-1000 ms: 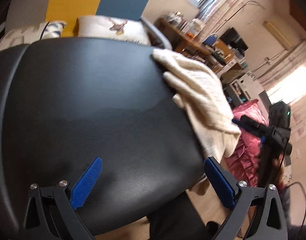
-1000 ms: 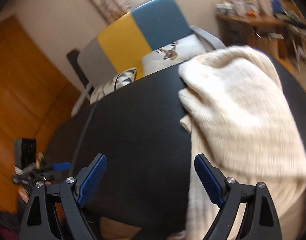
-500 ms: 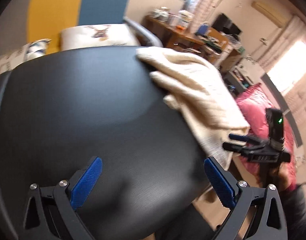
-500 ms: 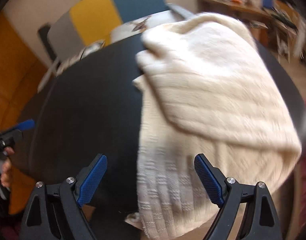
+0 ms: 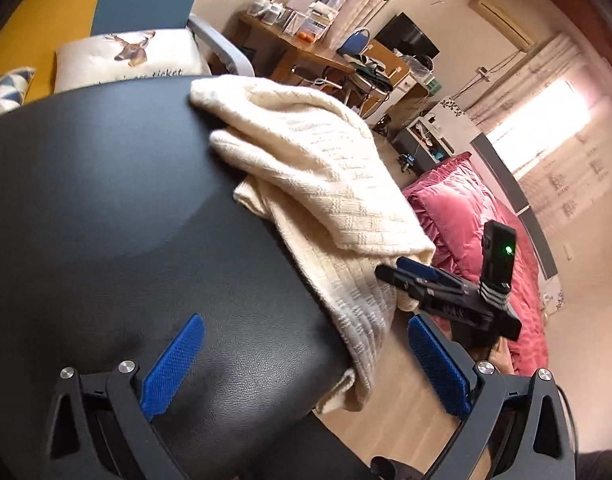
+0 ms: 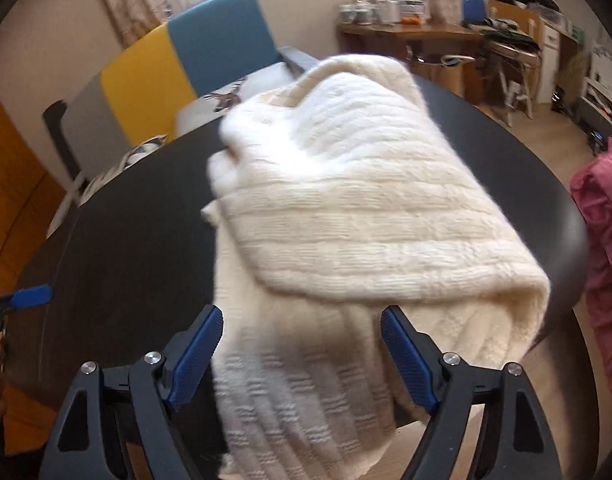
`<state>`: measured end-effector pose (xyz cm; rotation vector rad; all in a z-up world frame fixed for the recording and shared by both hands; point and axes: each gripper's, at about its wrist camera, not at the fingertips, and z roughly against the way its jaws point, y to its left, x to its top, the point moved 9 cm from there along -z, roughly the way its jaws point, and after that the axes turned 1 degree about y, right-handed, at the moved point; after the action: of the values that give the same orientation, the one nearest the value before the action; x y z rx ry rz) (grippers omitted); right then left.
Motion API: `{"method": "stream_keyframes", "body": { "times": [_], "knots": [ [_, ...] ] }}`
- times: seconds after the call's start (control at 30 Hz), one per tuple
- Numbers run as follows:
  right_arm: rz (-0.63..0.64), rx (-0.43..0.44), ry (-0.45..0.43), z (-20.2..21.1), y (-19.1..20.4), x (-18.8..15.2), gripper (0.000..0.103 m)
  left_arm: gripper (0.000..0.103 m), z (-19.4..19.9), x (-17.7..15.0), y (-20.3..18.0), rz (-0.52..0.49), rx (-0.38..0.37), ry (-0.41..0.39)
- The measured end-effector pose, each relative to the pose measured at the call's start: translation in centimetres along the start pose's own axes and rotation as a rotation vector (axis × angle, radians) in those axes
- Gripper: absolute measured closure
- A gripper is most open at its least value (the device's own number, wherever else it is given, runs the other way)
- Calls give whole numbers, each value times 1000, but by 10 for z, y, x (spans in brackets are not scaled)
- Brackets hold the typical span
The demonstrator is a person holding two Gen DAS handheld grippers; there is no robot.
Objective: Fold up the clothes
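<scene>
Now the right tool [image 6: 301, 354], jaws closing, has dropped around the cream knitted sweater's [image 6: 370, 216] hanging hem at lower centre; left tool [image 5: 306, 364] stays wide, empty.

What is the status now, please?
Left hand-held gripper open, empty. Right hand-held gripper closing around cream knit sweater, not gripping yet. Sweater overhangs black table edge. Nothing blocking.

Sweater [image 6: 366, 240] on the table's [image 5: 105, 220] near right edge, hem overhanging; cushions [image 5: 125, 56] behind the table.
</scene>
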<state>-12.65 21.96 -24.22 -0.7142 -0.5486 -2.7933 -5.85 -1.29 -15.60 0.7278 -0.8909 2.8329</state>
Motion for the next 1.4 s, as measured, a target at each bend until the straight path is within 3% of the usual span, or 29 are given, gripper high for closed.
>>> {"method": "stream_keyframes", "body": {
  "times": [0.07, 0.13, 0.2, 0.23, 0.33, 0.47, 0.63, 0.7, 0.87, 1.13, 1.2, 1.27, 1.3, 1.4],
  "knots": [
    [-32, 50, 65, -19, -2, -5, 36, 0, 6, 1, 6, 26, 7, -14],
    [-45, 70, 75, -27, -3, -6, 44, 0, 11, 2, 15, 62, 32, -30],
    [-54, 84, 85, -32, -3, -6, 84, 0, 15, 2, 21, 74, 64, -41],
    [-57, 89, 97, -34, -3, -7, 86, 0, 17, 1, 23, 70, 79, -48],
    [-36, 87, 119, -35, 0, -7, 88, 0, 15, 0, 27, 67, 81, -33],
    [-57, 162, 78, -22, 7, 10, 89, 1, -10, 13, 27, 122, -2, 12],
    [-107, 299, 28, 9, 14, 21, 89, 1, -42, 43, 21, 230, -112, 54],
    [-117, 349, 15, 25, 38, 26, 89, 1, -54, 52, 15, 253, -144, 73],
    [-173, 453, -29, 34, 68, 38, 89, 1, -81, 54, 11, 311, -166, 120],
    [-242, 571, -37, 15, 72, 39, 89, 3, -104, 51, 18, 512, -263, 126],
    [-251, 577, -40, 11, 71, 39, 89, 11, -109, 51, 12, 517, -260, 138],
    [-256, 581, -44, 8, 70, 38, 89, 38, -116, 50, 4, 505, -255, 158],
    [-257, 582, -46, 6, 70, 39, 89, 63, -121, 48, 2, 513, -251, 181],
    [-252, 571, -48, 5, 70, 36, 89, 74, -128, 44, 0, 523, -234, 197]
  ]
}}
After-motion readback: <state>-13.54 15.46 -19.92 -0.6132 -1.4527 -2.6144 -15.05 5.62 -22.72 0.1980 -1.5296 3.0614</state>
